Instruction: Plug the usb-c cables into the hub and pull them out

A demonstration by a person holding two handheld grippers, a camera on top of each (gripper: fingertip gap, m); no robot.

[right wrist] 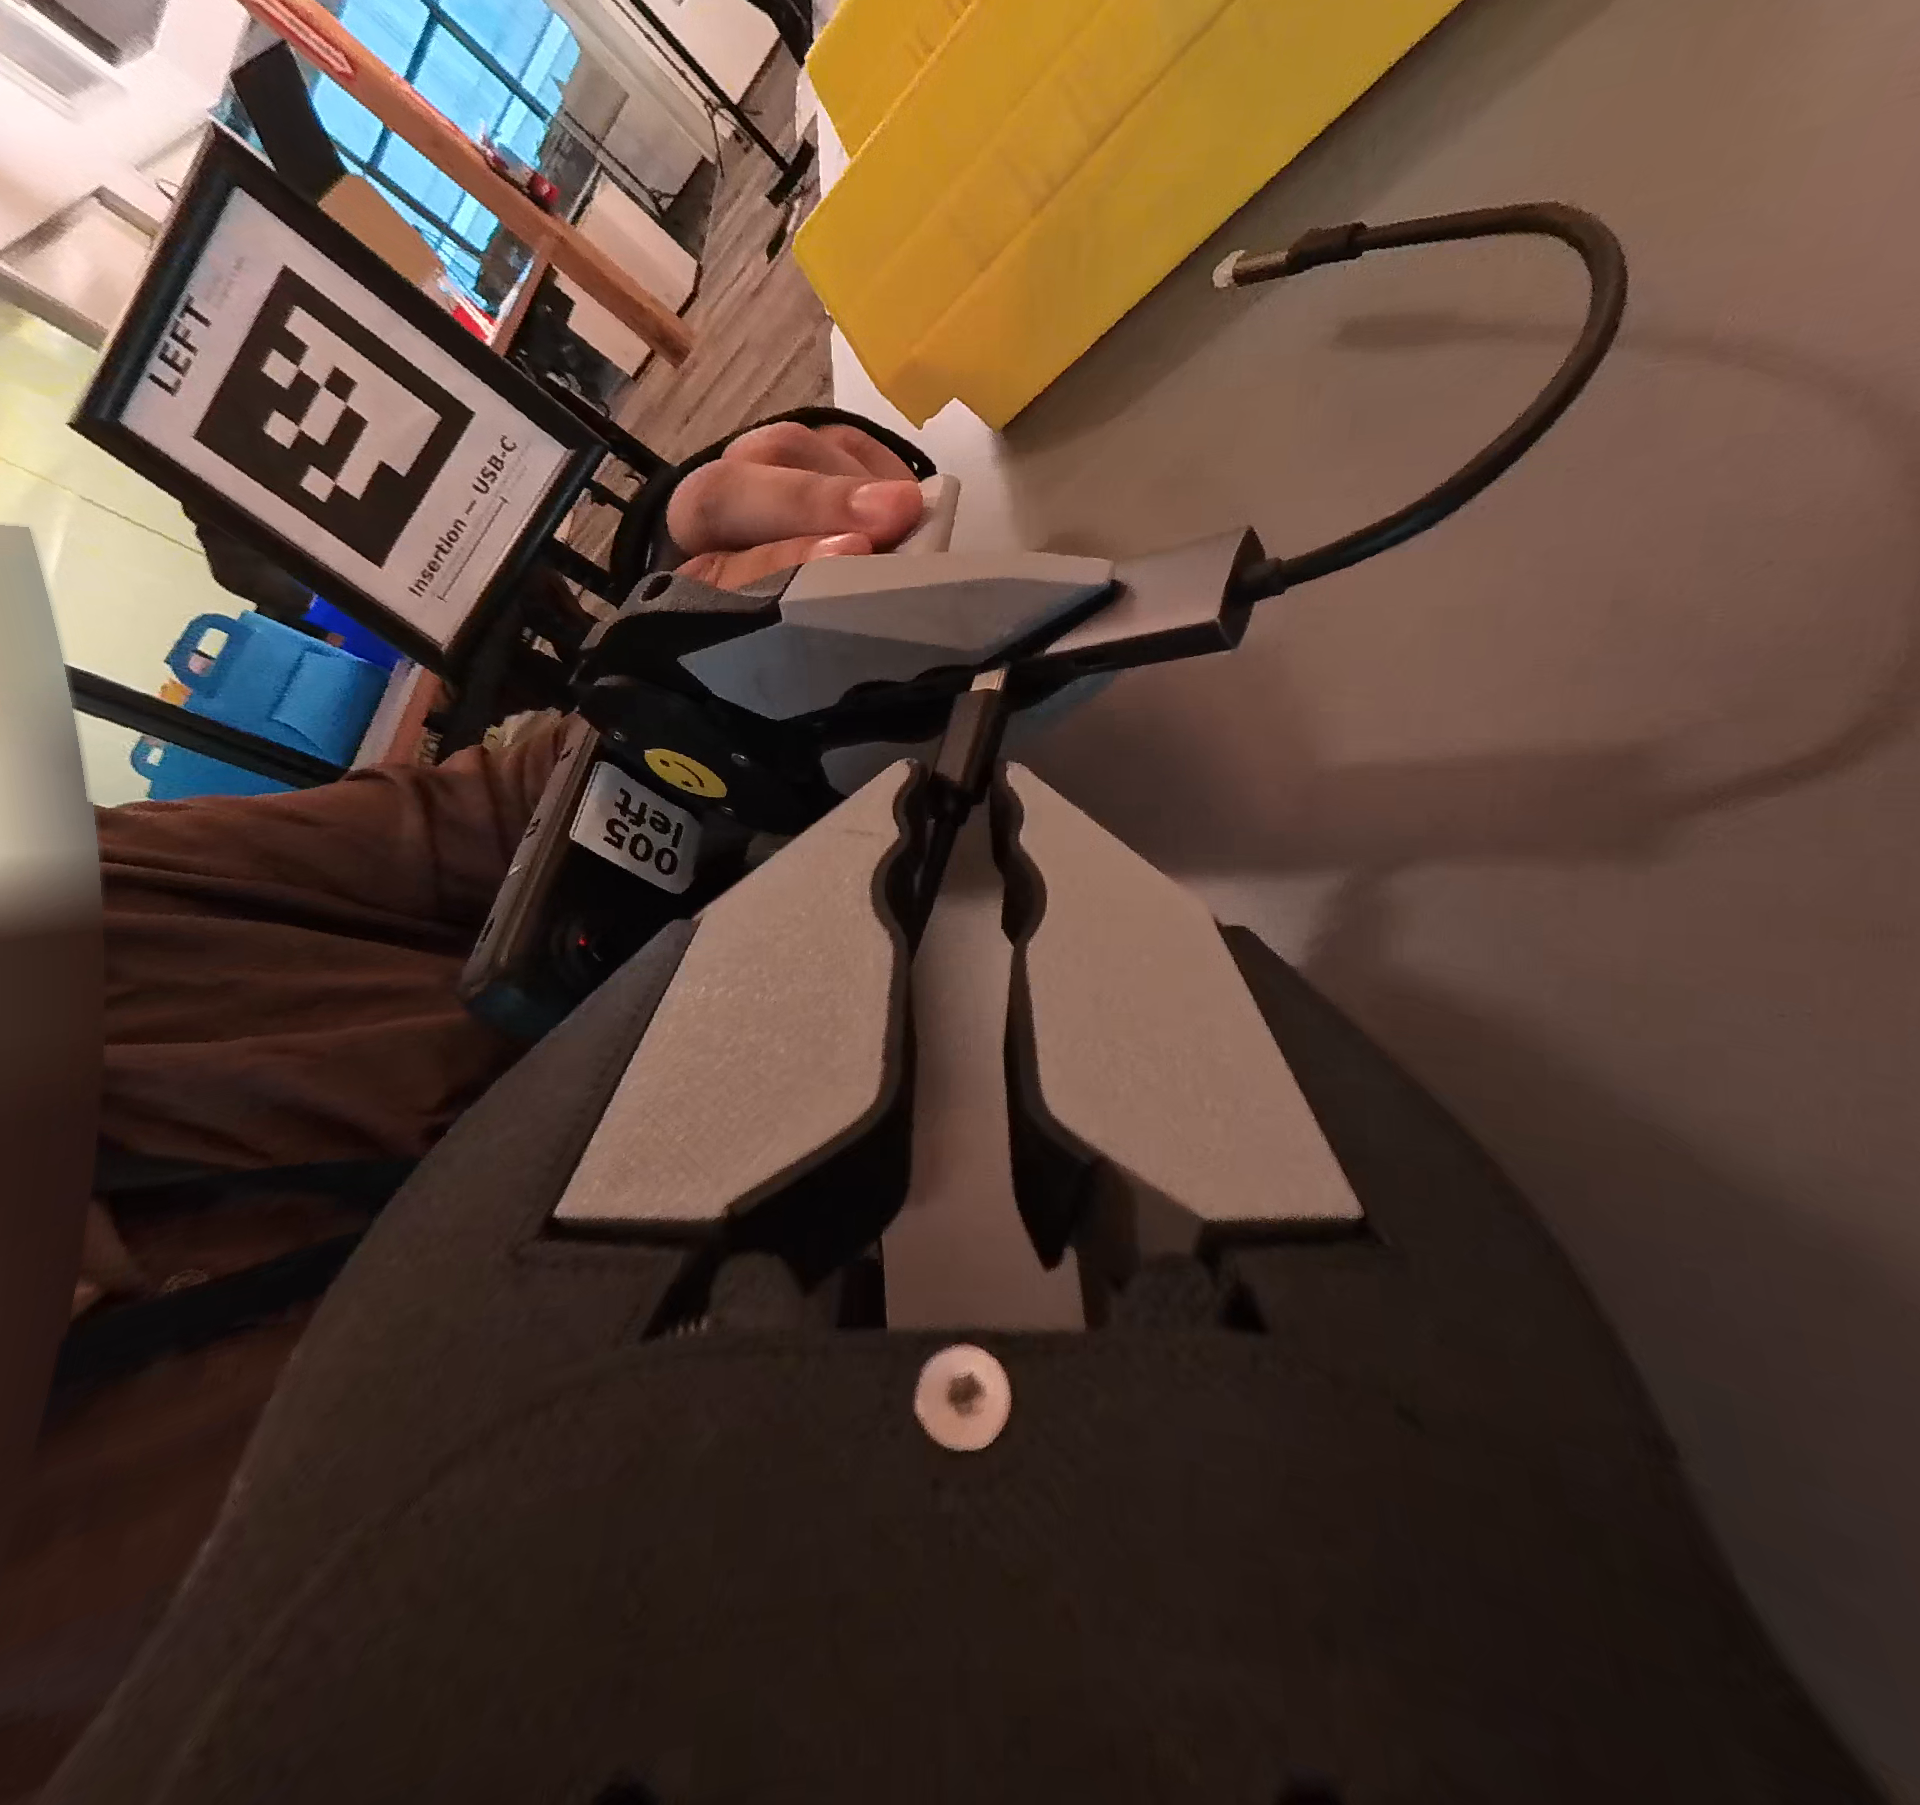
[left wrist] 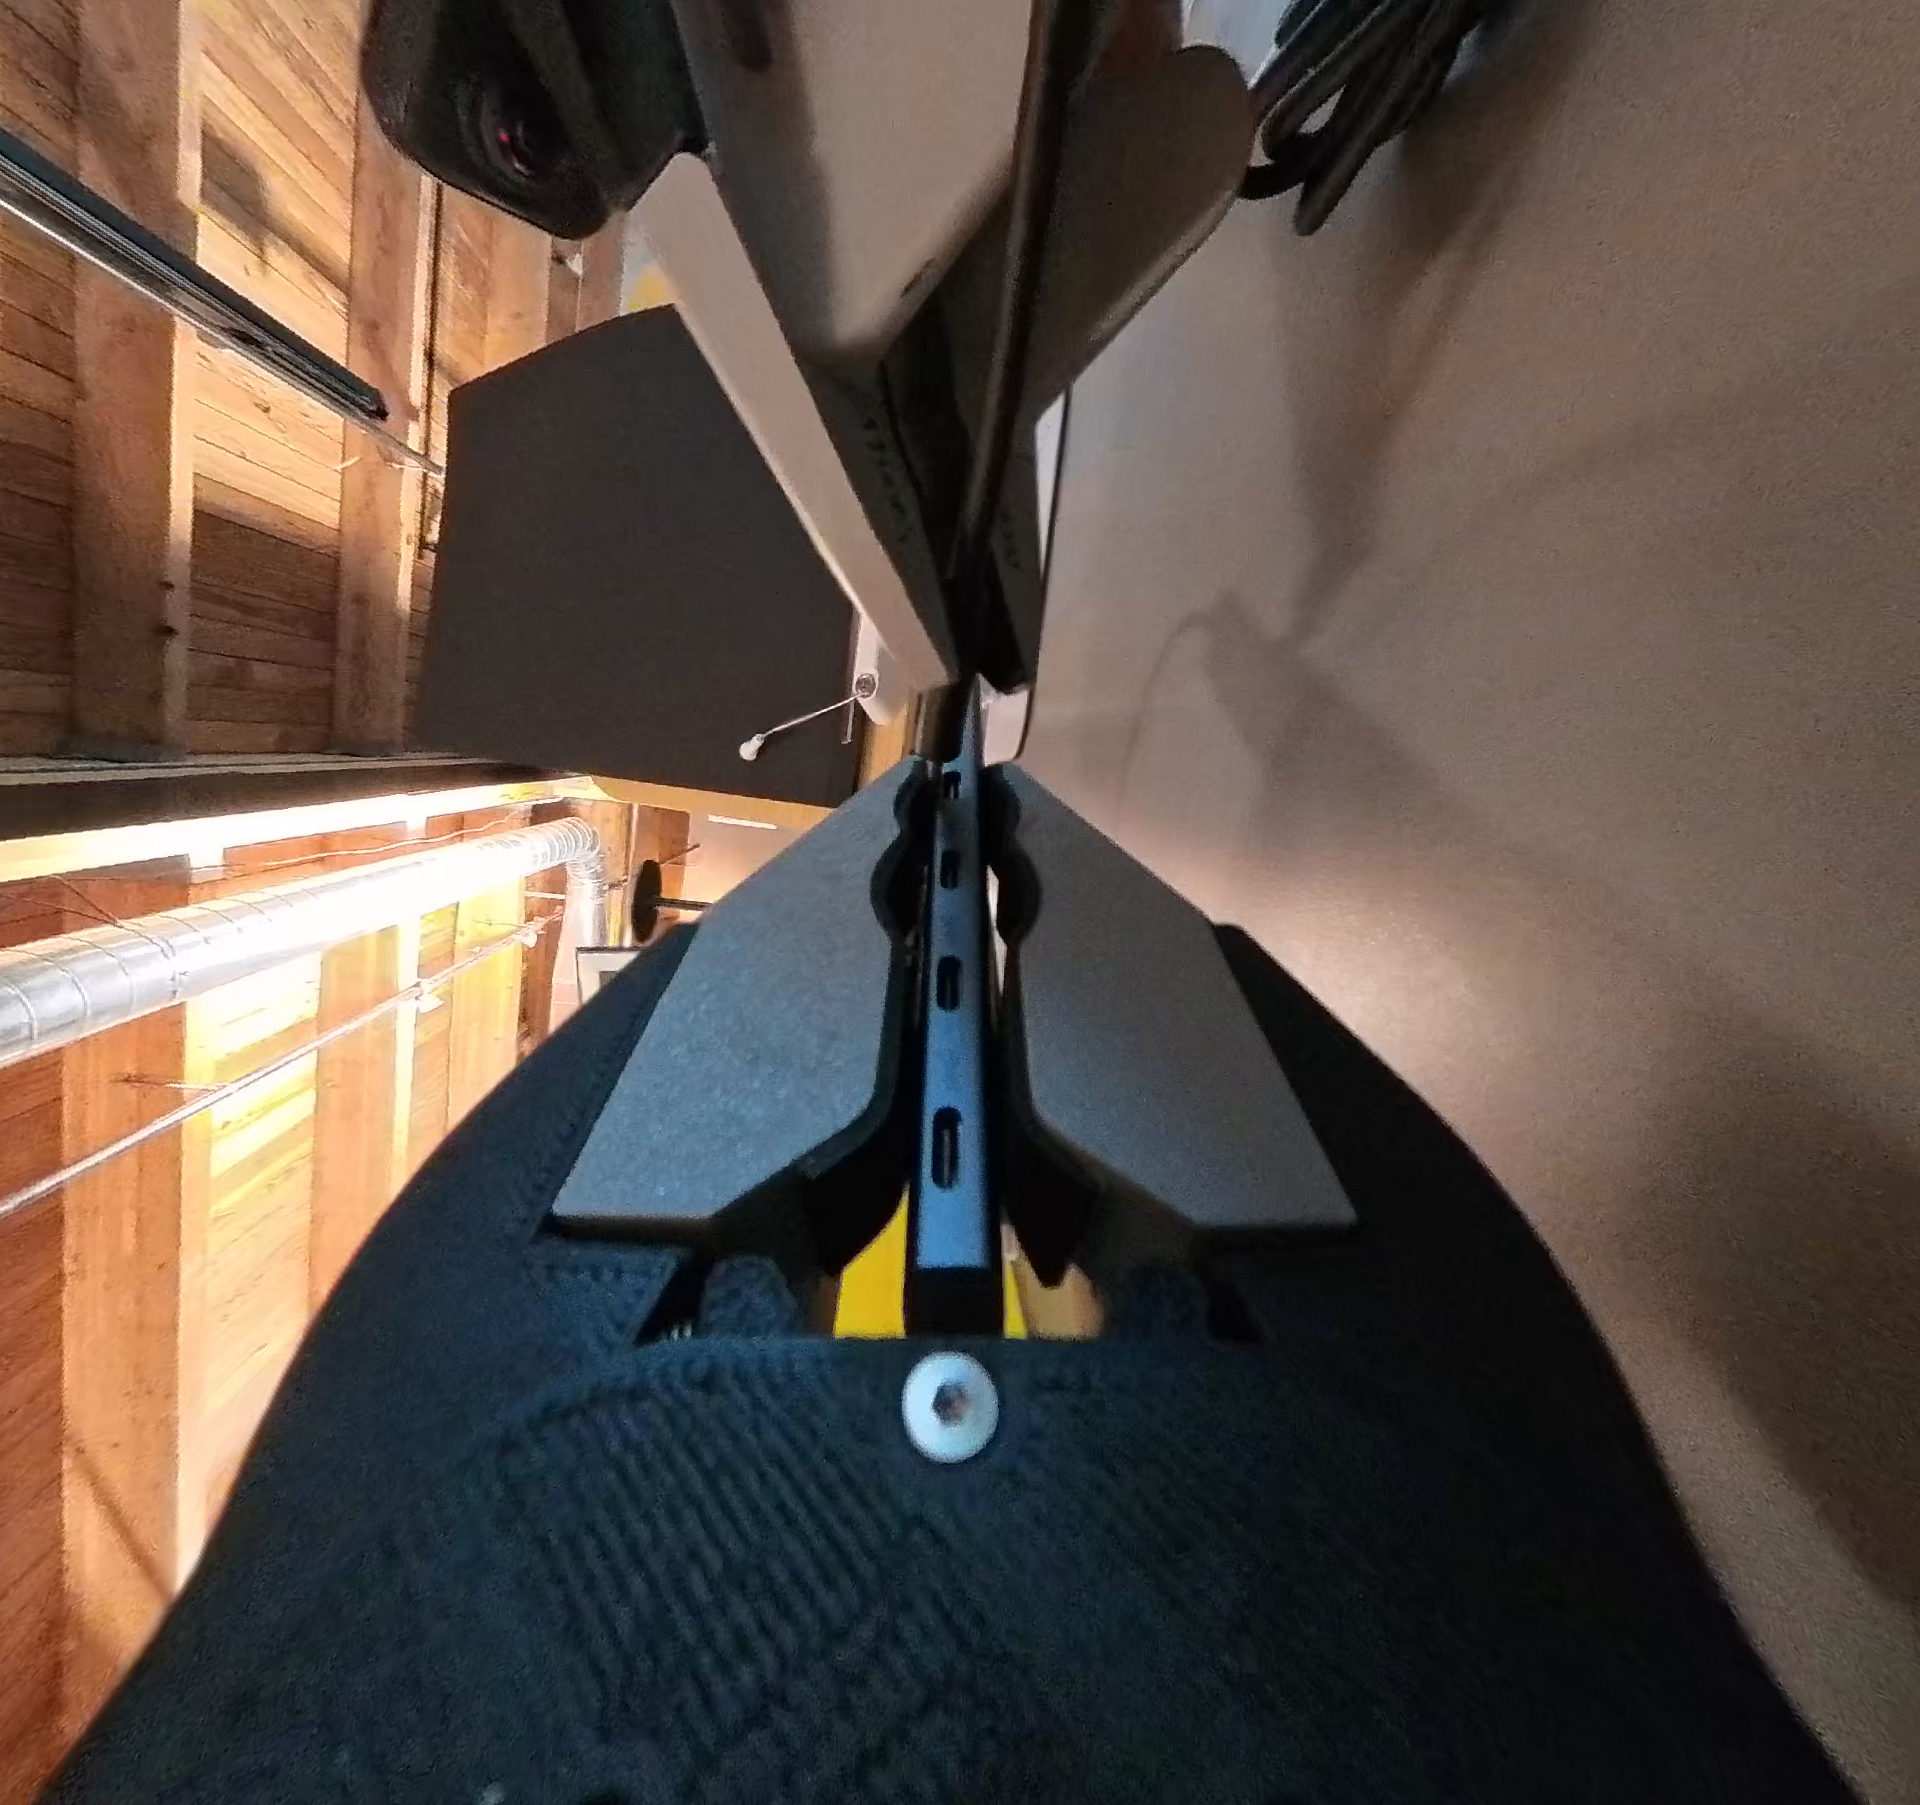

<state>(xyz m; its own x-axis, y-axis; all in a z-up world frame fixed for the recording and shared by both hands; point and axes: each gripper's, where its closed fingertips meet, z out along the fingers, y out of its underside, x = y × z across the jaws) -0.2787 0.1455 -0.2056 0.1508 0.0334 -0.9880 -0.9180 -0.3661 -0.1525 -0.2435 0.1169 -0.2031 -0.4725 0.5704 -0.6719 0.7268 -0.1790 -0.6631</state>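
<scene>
My left gripper point(left wrist: 951, 781) is shut on the hub point(left wrist: 951, 1028), a slim dark bar seen edge-on with several ports in a row. In the right wrist view the hub point(right wrist: 1179, 612) is grey and sticks out of the left gripper point(right wrist: 1101, 602). The hub's own black lead point(right wrist: 1558, 384) arcs over the table and ends in a free plug. My right gripper point(right wrist: 956, 781) is shut on a black USB-C cable plug point(right wrist: 968, 742). The plug's metal tip meets a port on the hub's side edge. The right gripper point(left wrist: 961, 675) also shows from above in the left wrist view.
Yellow bins point(right wrist: 1091, 145) stand on the grey table point(right wrist: 1558, 820) behind the hub. A framed marker sign point(right wrist: 322, 405) and a blue object point(right wrist: 270, 695) are at the left. A bundle of black cables point(left wrist: 1382, 41) lies on the table. A person's hand point(right wrist: 810, 508) holds the left gripper. Left tips to right tips: about 4 centimeters.
</scene>
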